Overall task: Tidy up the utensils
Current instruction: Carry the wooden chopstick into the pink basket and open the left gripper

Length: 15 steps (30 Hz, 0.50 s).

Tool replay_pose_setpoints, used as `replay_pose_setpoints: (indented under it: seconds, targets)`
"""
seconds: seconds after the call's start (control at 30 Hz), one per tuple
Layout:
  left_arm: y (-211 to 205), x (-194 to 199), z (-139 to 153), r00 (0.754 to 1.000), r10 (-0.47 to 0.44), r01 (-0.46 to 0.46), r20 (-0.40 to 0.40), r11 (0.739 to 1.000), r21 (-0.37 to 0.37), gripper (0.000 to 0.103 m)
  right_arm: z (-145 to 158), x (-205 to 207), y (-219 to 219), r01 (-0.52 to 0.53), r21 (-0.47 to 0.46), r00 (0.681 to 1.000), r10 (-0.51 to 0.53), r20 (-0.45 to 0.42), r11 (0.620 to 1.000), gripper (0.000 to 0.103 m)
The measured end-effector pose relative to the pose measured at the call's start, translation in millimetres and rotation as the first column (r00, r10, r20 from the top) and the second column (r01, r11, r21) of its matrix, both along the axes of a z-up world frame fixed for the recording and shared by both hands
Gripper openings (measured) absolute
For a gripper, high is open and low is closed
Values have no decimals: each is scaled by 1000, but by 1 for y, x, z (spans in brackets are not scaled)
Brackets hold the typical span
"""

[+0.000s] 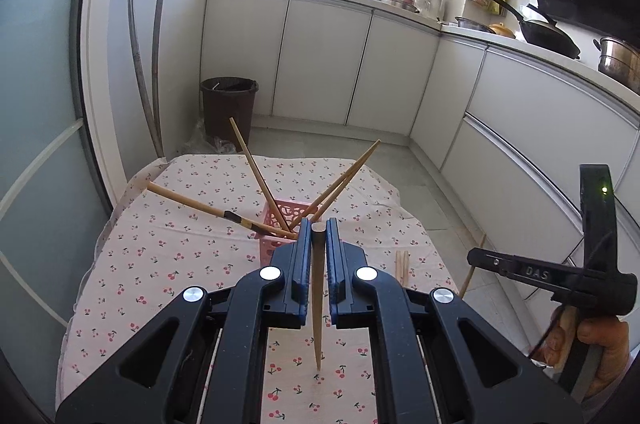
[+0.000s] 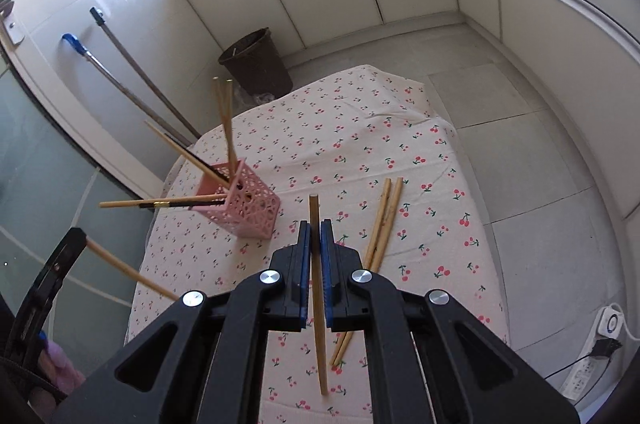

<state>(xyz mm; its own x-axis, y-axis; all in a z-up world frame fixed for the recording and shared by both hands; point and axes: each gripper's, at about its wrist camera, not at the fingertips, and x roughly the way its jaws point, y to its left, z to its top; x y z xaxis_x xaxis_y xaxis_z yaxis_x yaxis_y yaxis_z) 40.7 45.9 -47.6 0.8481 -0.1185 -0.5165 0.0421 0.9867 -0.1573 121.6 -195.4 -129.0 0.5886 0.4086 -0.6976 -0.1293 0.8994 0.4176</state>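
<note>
My left gripper point(image 1: 319, 230) is shut on a wooden chopstick point(image 1: 318, 308), held above the table just short of the pink holder point(image 1: 276, 224). My right gripper point(image 2: 315, 228) is shut on another wooden chopstick point(image 2: 318, 304), to the right of the pink lattice holder point(image 2: 244, 204). The holder stands on the cherry-print tablecloth point(image 2: 352, 128) with several chopsticks leaning out of it. Two loose chopsticks point(image 2: 384, 220) lie on the cloth right of my right gripper; they also show in the left wrist view point(image 1: 402, 264). The left gripper and its chopstick appear at the left edge of the right wrist view point(image 2: 60, 264).
A brown waste bin point(image 1: 228, 108) stands on the floor beyond the table, with mop handles point(image 1: 142, 64) leaning on the wall at its left. White cabinets point(image 1: 360, 64) run along the back and right. A power strip point(image 2: 588, 372) lies on the floor at right.
</note>
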Motion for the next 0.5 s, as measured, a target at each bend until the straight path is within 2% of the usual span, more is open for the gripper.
replay_pose_setpoints:
  seconds: [0.3,0.5]
  targets:
    - [15,-7,20,1000,8,-8,6,999,-42,7,34,-25,11,-66,54,996,62,67,996,5]
    - [26,6,48,999,35,-32,40,997,-73,7,70,-14,15,-71,98,988,57,141,993,5]
